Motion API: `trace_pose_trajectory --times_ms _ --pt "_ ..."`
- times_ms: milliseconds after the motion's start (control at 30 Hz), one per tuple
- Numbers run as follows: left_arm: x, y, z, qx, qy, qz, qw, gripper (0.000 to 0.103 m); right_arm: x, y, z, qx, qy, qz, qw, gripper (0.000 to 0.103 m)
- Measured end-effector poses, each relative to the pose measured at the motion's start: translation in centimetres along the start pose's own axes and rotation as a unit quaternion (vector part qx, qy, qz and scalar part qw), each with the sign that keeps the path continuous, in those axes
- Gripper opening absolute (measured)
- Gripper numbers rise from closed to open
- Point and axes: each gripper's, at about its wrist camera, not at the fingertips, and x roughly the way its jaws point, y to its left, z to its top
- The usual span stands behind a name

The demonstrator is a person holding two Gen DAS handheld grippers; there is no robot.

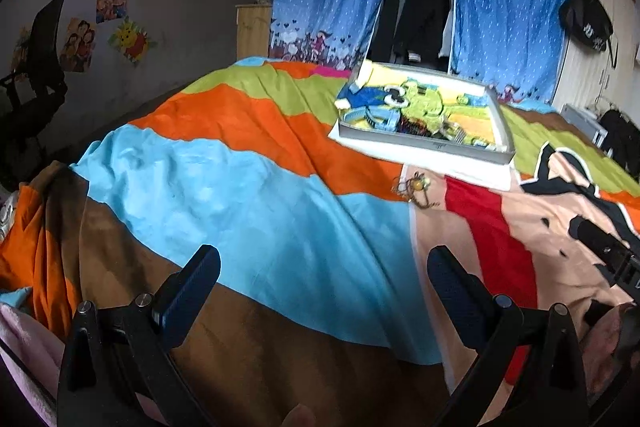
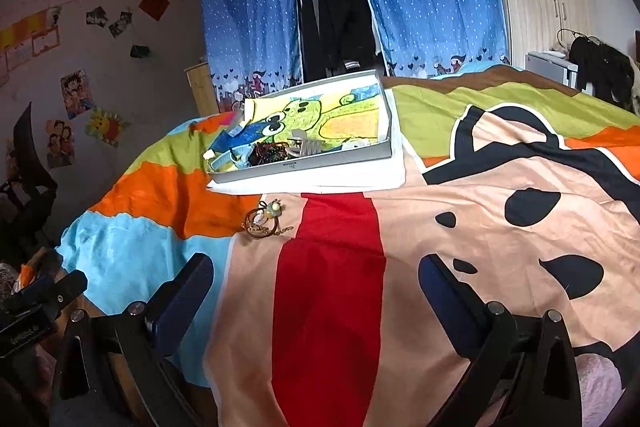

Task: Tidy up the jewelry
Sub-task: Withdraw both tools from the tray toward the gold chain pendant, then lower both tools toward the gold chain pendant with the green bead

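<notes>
Both tongs — left tongs (image 1: 324, 291), right tongs (image 2: 316, 291) — gape wide, empty, above the bed. Loose jewelry cluster (image 2: 266, 219) lies just before the tray (image 2: 300, 167). Likely next — right reaches forward, pinches it.

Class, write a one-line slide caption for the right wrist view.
Open right gripper hovers over the bedspread, facing loose jewelry before a tray.

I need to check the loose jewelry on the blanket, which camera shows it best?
The right wrist view. The jewelry sits nearer and sharper there, so rings, a pale bead and a chain show, lying just before the tray. In the left wrist view the jewelry is smaller and blurrier.
</notes>
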Motion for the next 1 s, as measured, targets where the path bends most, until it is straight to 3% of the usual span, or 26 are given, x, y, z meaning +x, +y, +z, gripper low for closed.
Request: trace_pose_trajectory --times_ms 133,267,467,733,1000 --pt "1.7 0.0 0.7 0.029 0.032 0.005 0.9991 0.102 0.5 -0.4 0.1 0.007 0.016 0.002 1.000 0.103" --pt "3.8 0.2 2.0 0.068 0.056 -0.010 0.9961 0.102 1.9 -1.3 0.5 0.030 0.051 0.032 0.998 0.103" --pt "8.3 0.1 3.8 0.132 0.066 -0.029 0.9885 0.102 5.8 -3.7 1.9 0.076 0.102 0.054 0.990 0.103" --pt "14.9 0.8 5.9 0.073 0.094 -0.076 0.9901 0.102 11.7 -4.7 3.8 0.040 0.116 0.029 0.992 0.103" --pt "19.5 0.2 7.4 0.091 0.078 -0.095 0.9882 0.102 17.6 -2.6 4.1 -0.041 0.126 0.047 0.990 0.103"
